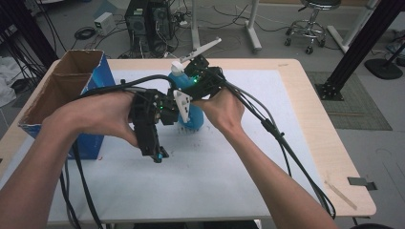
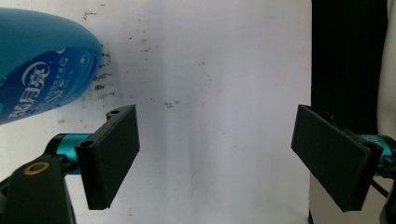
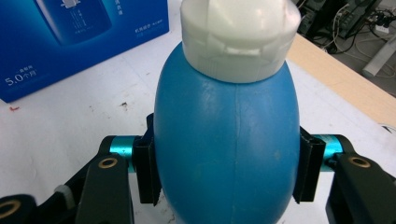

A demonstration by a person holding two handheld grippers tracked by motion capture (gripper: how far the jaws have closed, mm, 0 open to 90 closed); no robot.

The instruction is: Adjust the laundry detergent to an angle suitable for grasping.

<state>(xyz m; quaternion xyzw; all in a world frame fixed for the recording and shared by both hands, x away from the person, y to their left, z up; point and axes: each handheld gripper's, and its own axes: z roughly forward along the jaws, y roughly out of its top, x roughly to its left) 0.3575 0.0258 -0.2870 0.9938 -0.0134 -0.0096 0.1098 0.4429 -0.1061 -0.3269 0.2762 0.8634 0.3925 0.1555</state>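
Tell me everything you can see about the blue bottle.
The blue bottle looks like smooth, glossy plastic, egg-shaped, with a faint seam down its side and a white cap. White print shows on its label. It stands roughly upright on the white table cover, near the blue cardboard box. The right hand-held gripper clamps its body from both sides.

From above our side, the high view looks forward and down over the whole worktop (image 1: 239,191). The right claw view sits close against the blue bottle (image 3: 226,154); the left claw view faces the white mat, sharing that bottle's base.
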